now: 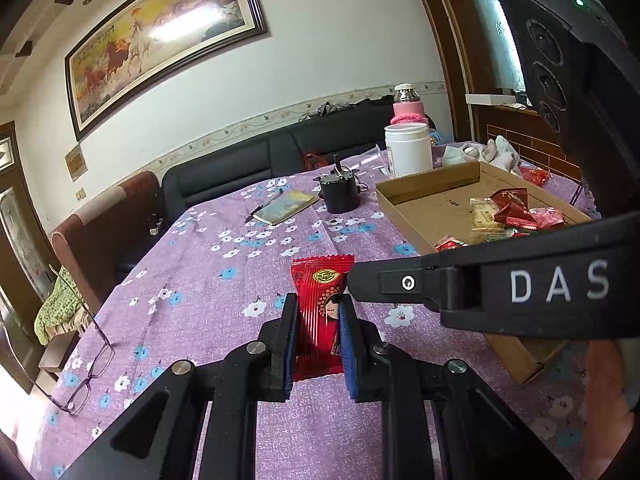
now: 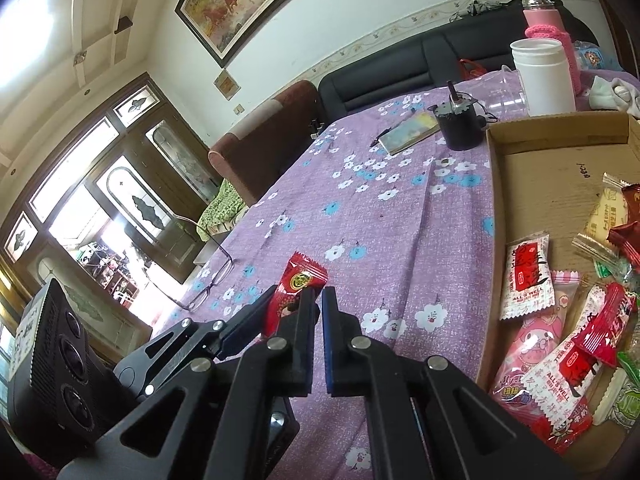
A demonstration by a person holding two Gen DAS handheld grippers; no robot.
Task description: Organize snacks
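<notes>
Left gripper clamped on a red snack packet above the floral tablecloth; right gripper empty, fingers nearly together with a narrow gap.

From left: spectacles lie near the table edge; the packet, printed with a cartoon girl's face and a gold emblem, stands pinched between the left gripper's blue pads; the right gripper's finger, marked "DAS", crosses just beside the packet's top. The cardboard tray at right holds the other snacks, two of them reading "ALL'S WELL". Judged risks: the slick wrapper may slip from the pads, or the neighbouring finger may knock it during transfer to the tray.
</notes>
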